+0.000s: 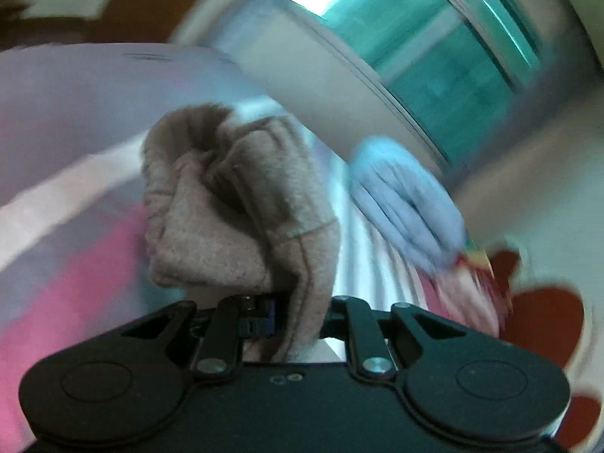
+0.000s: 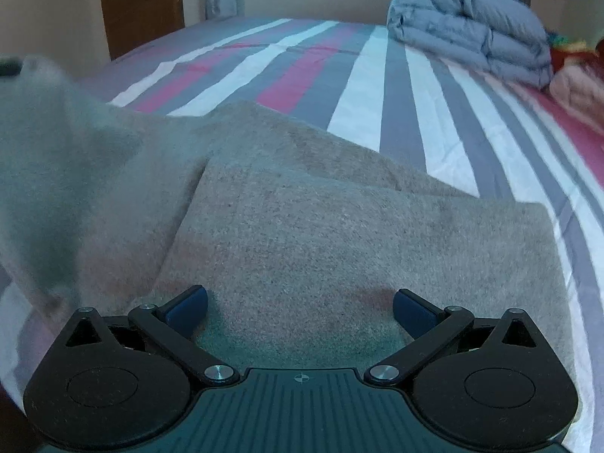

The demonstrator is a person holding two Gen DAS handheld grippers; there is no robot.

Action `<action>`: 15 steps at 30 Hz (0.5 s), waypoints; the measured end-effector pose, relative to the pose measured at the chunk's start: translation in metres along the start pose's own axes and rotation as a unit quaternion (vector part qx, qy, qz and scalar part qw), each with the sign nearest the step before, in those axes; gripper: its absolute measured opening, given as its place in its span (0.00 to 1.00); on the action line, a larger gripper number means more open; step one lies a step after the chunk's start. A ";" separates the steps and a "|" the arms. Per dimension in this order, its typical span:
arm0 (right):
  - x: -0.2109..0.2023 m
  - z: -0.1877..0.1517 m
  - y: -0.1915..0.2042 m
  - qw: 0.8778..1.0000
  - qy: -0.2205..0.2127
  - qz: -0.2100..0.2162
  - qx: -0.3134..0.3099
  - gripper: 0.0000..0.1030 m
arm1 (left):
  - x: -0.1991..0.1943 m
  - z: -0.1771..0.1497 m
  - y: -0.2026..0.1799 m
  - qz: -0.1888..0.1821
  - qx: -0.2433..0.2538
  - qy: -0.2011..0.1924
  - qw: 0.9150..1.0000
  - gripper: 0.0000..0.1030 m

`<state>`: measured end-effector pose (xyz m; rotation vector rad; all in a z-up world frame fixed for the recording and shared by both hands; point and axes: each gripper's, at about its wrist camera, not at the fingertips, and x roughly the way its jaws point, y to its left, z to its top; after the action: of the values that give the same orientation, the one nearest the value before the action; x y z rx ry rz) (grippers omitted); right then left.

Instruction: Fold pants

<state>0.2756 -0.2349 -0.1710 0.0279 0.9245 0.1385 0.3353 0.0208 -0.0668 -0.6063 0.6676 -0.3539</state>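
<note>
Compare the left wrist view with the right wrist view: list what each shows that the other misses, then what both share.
Left wrist only: the left gripper shut on a bunched fold of the pants, lifted, and a window behind.
Right wrist only: the right gripper open over the pants' flat folded layers, and a wooden door.
Both: the tan pants, the striped bedsheet, the folded blue-grey quilt.

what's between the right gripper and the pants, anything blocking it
Nothing visible. The right gripper hangs open directly over the flat tan pants on the striped bed, with only fabric between its fingers. The folded grey blanket sits far off. The left gripper is shut on a bunched end.
</note>
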 end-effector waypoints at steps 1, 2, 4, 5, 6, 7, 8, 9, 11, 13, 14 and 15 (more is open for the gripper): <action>-0.004 0.001 -0.008 1.000 -0.001 0.005 0.014 1.00 | 0.008 -0.009 -0.018 -0.014 0.020 0.019 1.000 0.05; -0.010 0.001 -0.018 1.000 -0.005 0.007 0.028 1.00 | 0.017 -0.019 -0.034 -0.025 0.037 0.038 0.998 0.05; -0.022 0.001 -0.043 0.998 -0.013 0.006 0.055 1.00 | 0.039 -0.049 -0.066 -0.034 0.079 0.081 0.993 0.05; -0.029 0.001 -0.057 0.998 -0.018 0.002 0.068 1.00 | 0.051 -0.065 -0.077 -0.034 0.093 0.103 0.990 0.05; -0.035 0.000 -0.073 0.997 -0.022 -0.003 0.080 1.00 | 0.062 -0.083 -0.087 -0.031 0.104 0.126 0.986 0.05; -0.042 0.000 -0.088 0.996 -0.025 -0.007 0.090 1.00 | 0.075 -0.102 -0.095 -0.025 0.115 0.152 0.981 0.06; -0.048 -0.001 -0.106 0.994 -0.027 -0.012 0.101 1.00 | 0.085 -0.119 -0.100 -0.013 0.132 0.176 0.975 0.07; -0.053 -0.003 -0.121 0.993 -0.027 -0.011 0.111 1.00 | 0.096 -0.134 -0.106 0.008 0.151 0.193 0.969 0.10; -0.064 -0.004 -0.148 0.991 -0.028 -0.004 0.129 1.00 | 0.101 -0.150 -0.115 0.033 0.182 0.205 0.961 0.15; -0.075 -0.006 -0.163 0.990 -0.033 0.006 0.138 1.00 | 0.095 -0.148 -0.124 0.037 0.200 0.198 0.959 0.24; -0.081 -0.007 -0.169 0.989 -0.039 0.016 0.144 1.00 | 0.089 -0.143 -0.128 0.029 0.202 0.193 0.960 0.31; -0.084 -0.007 -0.174 0.987 -0.044 0.029 0.152 1.00 | 0.084 -0.139 -0.130 0.023 0.199 0.190 0.961 0.39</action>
<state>0.2386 -0.4186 -0.1226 0.3415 0.8505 0.0485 0.2900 -0.1768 -0.1118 -0.1359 0.9467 -0.5522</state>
